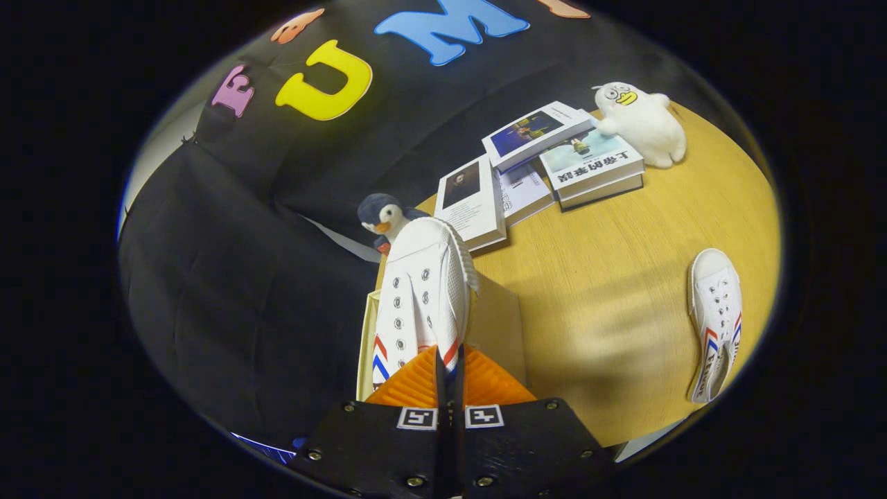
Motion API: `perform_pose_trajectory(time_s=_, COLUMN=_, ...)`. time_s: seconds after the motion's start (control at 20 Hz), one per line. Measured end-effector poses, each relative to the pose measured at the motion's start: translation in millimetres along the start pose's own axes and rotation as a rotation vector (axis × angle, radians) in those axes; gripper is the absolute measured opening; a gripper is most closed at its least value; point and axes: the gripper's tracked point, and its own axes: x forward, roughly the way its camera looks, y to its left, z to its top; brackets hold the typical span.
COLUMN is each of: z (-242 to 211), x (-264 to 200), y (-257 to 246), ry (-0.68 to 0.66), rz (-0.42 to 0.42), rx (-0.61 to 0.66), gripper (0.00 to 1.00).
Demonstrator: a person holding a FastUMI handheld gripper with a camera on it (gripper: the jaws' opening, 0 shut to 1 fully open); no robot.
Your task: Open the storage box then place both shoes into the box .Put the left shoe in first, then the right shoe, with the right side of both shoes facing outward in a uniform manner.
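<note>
Fingers (478, 378) of the gripper (449, 374) are pressed nearly together, clamped on the heel end of a white shoe (423, 291) that runs toward 12 o'clock, lifted, toe up. Beneath it, an open pale storage box (502, 312); its walls show at 9 and 3 o'clock of the shoe. Second white shoe (717, 322) lies on the wooden table (610, 291) well apart at 3 o'clock, red and blue stripes on its side; lettering there too small to read. Beyond the held toe, a penguin plush (380, 216). Several books (547, 163) lie at 1 o'clock, cover text not legible. White duck plush (644, 121) sits just beside them.
</note>
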Motion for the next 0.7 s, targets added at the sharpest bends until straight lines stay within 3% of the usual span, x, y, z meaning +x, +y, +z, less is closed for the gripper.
perform_pose_trajectory(time_s=0.7, z=-58, x=77, y=46, ry=0.083, rz=-0.094, rx=-0.120, gripper=0.00)
